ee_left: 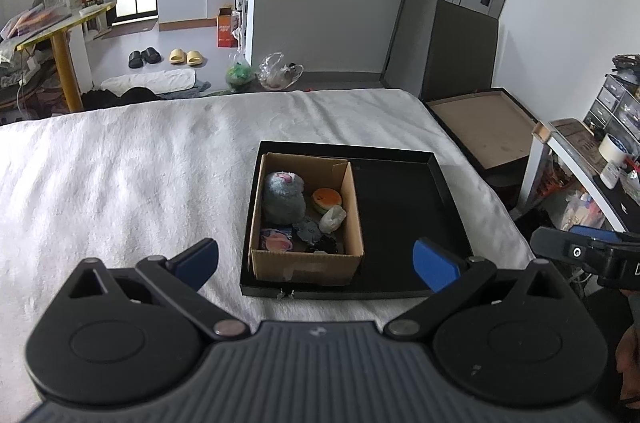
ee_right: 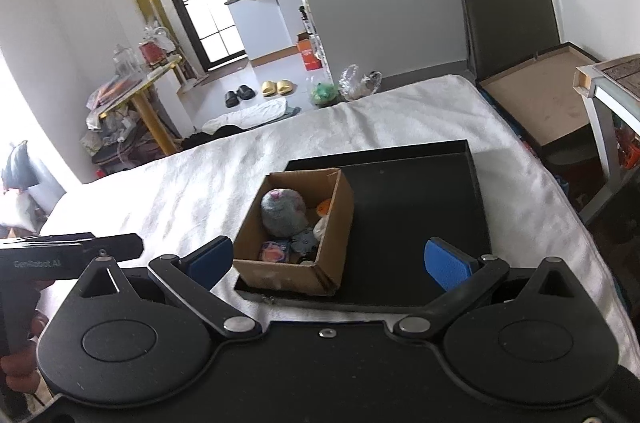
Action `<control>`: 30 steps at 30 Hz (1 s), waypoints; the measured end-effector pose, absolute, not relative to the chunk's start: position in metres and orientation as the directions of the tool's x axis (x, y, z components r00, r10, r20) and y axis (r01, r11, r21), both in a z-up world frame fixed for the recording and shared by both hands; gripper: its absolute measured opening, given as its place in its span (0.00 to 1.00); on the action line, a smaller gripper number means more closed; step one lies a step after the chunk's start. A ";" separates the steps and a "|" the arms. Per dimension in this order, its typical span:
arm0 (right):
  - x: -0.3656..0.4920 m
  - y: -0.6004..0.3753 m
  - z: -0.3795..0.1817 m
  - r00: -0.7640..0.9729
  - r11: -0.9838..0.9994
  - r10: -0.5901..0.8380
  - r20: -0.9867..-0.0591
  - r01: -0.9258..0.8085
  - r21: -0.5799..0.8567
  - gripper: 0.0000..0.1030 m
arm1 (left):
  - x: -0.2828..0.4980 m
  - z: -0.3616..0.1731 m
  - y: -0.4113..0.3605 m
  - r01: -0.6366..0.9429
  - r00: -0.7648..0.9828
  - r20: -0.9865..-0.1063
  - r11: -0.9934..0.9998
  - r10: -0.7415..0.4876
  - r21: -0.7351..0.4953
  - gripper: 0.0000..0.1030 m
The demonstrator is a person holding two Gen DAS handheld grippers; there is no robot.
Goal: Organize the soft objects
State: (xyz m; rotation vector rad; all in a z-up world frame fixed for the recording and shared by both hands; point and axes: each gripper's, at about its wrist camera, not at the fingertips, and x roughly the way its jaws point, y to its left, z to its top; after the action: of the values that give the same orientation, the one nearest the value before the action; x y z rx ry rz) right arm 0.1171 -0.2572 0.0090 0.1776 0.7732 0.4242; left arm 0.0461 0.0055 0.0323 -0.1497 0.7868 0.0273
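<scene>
While both grippers (ee_left: 316,261) (ee_right: 328,261) hover wide open and empty, that grey plush (ee_left: 283,201) mid-frame looks light, squashy; pinch its middle.

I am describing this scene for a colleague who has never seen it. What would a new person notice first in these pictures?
First, the open cardboard box full of small soft toys, standing in the left part of a shallow black tray on the white blanket. Inside it, a grey plush toy is the largest item, with an orange squishy toy beside it. Both the left hand-held gripper and the right hand-held gripper are open and empty in front of the tray.
</scene>
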 end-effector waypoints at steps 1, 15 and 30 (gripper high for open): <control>0.114 -0.257 0.011 0.638 0.901 0.434 -0.636 -0.309 0.305 1.00 | 0.043 0.033 0.006 -0.079 0.708 -0.705 0.989 -0.030 -0.122 1.00; 0.079 -0.271 0.020 0.661 0.900 0.435 -0.611 -0.301 0.315 1.00 | 0.011 0.037 -0.005 -0.066 0.725 -0.688 0.992 -0.028 -0.110 1.00; 0.064 -0.274 0.023 0.653 0.889 0.458 -0.604 -0.328 0.319 1.00 | -0.007 0.036 -0.006 -0.072 0.725 -0.689 0.992 -0.022 -0.107 1.00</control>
State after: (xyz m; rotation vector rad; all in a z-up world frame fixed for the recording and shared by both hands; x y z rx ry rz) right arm 0.0636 -0.2738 0.0226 0.1883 0.7346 0.4486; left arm -0.0072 -0.0062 0.0356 -0.1291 0.7601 0.0277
